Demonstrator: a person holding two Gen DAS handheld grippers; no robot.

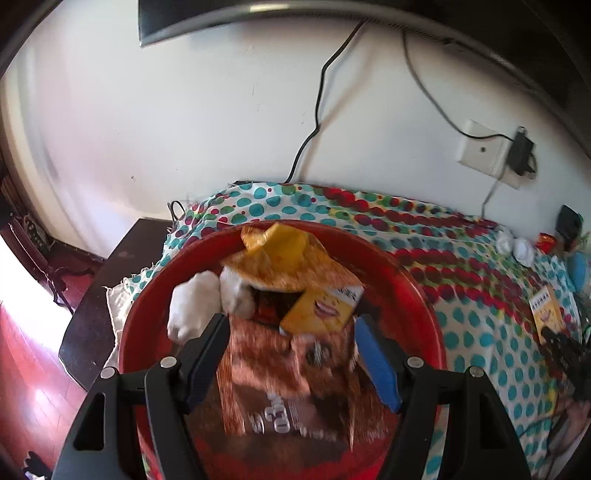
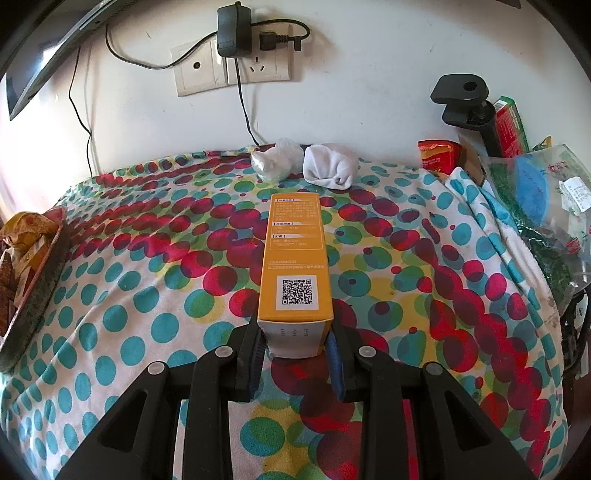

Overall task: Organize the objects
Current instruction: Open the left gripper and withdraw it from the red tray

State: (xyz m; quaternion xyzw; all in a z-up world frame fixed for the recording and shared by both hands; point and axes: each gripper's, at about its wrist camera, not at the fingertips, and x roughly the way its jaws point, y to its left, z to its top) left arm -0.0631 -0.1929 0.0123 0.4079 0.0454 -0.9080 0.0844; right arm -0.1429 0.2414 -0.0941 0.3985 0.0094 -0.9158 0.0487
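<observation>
Left gripper (image 1: 291, 354) hung over a red basin (image 1: 413, 291), jaws spread as wide as they went, nothing pinched between them. A brown snack packet (image 1: 280, 387) lay in the basin beneath and between the fingers, free of both pads as far as the blur allowed. Farther in the basin: a yellow box (image 1: 325, 306) printed with a smiling mouth, a crumpled orange-yellow wrapper (image 1: 284, 254) on top of the pile, and a white rolled sock (image 1: 192, 306) against the left side. The basin sat on a polka-dot cloth (image 1: 480, 332) spread over the bench, near its left end.

Right gripper (image 2: 295, 350) had its jaws closed tight on the near end of a long yellow carton (image 2: 293, 258), blue pads pressed to both sides. The carton pointed away toward the wall, QR code on its upper face, above the same dotted cloth (image 2: 129, 295). The basin's rim (image 2: 44, 266) showed at the far left of the right wrist view, well apart from the carton.

At the back of the bench by the wall: a white sock (image 2: 330, 164) just beside a clear plastic bundle (image 2: 275, 160). To the right, a red packet (image 2: 437, 155), a black clamp (image 2: 461, 99), and a clear bag (image 2: 543, 206) holding green and blue contents. A wall socket (image 2: 232, 68) carried a black adapter (image 2: 234, 33).
</observation>
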